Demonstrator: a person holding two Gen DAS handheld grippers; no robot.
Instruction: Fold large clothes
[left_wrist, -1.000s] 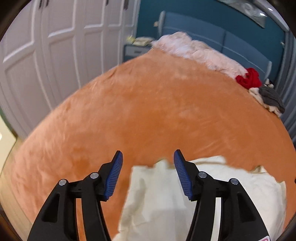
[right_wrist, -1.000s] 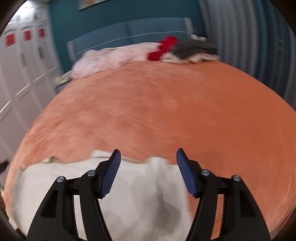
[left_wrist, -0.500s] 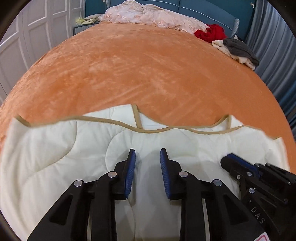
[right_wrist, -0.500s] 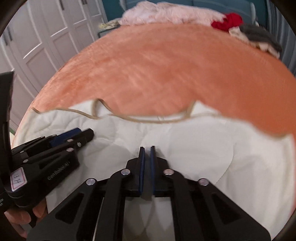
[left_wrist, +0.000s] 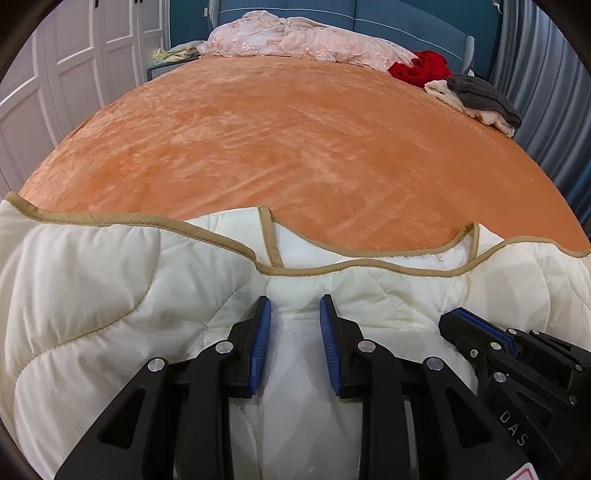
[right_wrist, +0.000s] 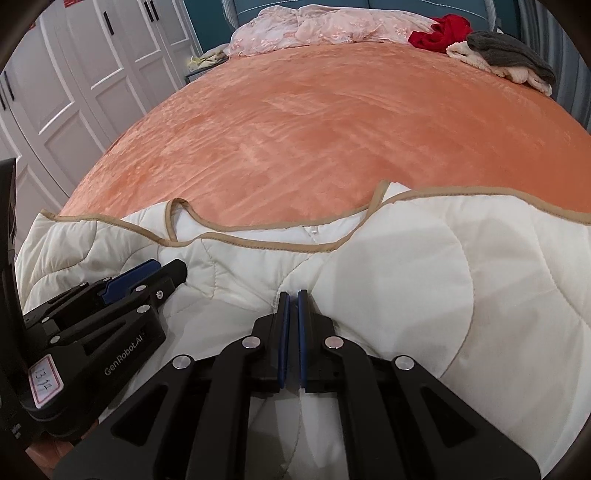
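Bed covered edge to edge by an orange plush blanket (left_wrist: 295, 140), fabric smooth with faint nap streaks. Near edge: cream quilted garment with tan trim (left_wrist: 92, 314) spread flat on the blanket, neckline toward the headboard. Far end against the blue headboard (left_wrist: 388, 26): crumpled pink lace-pattern bedding (left_wrist: 295, 40) across the middle, red garment (left_wrist: 421, 70) just right of it, then a dark grey item (left_wrist: 480, 98) lying on top of a cream one (left_wrist: 495, 120) at the right edge.
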